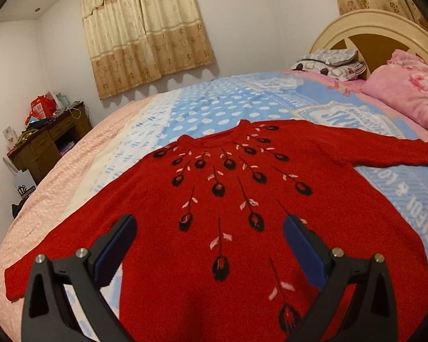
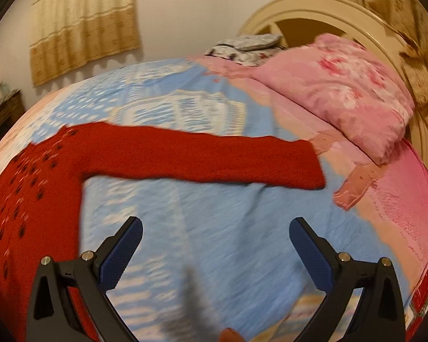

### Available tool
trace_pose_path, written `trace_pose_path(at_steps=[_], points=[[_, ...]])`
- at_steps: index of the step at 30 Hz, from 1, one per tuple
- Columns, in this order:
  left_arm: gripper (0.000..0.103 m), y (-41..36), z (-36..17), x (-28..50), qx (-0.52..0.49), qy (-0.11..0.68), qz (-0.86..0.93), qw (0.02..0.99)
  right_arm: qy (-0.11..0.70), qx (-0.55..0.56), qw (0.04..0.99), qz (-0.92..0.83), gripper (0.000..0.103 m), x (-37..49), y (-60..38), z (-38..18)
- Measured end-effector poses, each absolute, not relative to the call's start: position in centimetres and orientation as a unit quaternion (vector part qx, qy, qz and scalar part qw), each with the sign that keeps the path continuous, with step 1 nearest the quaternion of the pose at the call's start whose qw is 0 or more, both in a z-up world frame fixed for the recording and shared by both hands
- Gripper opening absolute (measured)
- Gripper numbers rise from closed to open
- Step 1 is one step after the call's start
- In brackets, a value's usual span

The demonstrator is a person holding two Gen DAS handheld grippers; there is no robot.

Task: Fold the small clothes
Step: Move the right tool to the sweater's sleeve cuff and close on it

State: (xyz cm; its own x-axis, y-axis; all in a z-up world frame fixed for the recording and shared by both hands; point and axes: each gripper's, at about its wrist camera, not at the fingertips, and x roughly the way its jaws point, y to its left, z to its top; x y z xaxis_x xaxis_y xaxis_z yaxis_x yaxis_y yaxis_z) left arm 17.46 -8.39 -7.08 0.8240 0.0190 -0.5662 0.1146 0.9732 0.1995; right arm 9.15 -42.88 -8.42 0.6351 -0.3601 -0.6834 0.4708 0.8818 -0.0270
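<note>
A red knit sweater (image 1: pixel 242 213) with black and pink flower embroidery lies flat, front up, on the bed, both sleeves spread out. My left gripper (image 1: pixel 209 222) is open and empty, hovering above the sweater's lower body. In the right wrist view the sweater's body (image 2: pixel 28 199) is at the left and its right sleeve (image 2: pixel 202 159) stretches across the blue blanket. My right gripper (image 2: pixel 215 228) is open and empty, above bare blanket below that sleeve. This view is blurred.
The bed has a blue dotted blanket (image 1: pixel 214 102) over a pink sheet (image 1: pixel 57 176). A pink pillow (image 2: pixel 342 85) and folded grey bedding (image 1: pixel 328 59) lie by the cream headboard (image 1: pixel 371 28). A cluttered wooden desk (image 1: pixel 48 139) stands at the left wall.
</note>
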Motion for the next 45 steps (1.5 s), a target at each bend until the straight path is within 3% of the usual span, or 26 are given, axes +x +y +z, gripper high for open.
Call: trace_pose_path(at_steps=[9,19,27,29,36,40,45], points=[[0.103,-8.8,-8.1,20.1,0.106,0.315,-0.016,0.943,0.371,0.087,0.880,-0.285,0.100,11.4,-50.4,-9.5],[0.103,-8.1,-9.0,21.0,0.096,0.328,-0.011,0.940,0.387,0.118,0.862,-0.305,0.075,14.2,-57.2,-9.8],[0.103,-6.8,-9.1,21.3,0.090,0.324,0.000,0.942,0.409,0.150,0.847,-0.305,0.073,15.4,-60.0,-11.0],[0.103,-6.7,-9.2,21.3,0.090,0.326,-0.001,0.941,0.417,0.155,0.843,-0.302,0.064,15.7,-60.4,-11.6],[0.103,-5.9,-9.1,21.2,0.084,0.325,0.003,0.942,0.411,0.175,0.847,-0.288,0.057,15.4,-61.3,-12.9],[0.103,-5.4,-9.0,20.9,0.084,0.326,0.006,0.942,0.409,0.176,0.852,-0.275,0.020,15.5,-61.3,-12.5],[0.103,-5.0,-8.8,20.6,0.086,0.323,0.007,0.942,0.408,0.179,0.854,-0.268,0.010,15.2,-60.8,-12.0]])
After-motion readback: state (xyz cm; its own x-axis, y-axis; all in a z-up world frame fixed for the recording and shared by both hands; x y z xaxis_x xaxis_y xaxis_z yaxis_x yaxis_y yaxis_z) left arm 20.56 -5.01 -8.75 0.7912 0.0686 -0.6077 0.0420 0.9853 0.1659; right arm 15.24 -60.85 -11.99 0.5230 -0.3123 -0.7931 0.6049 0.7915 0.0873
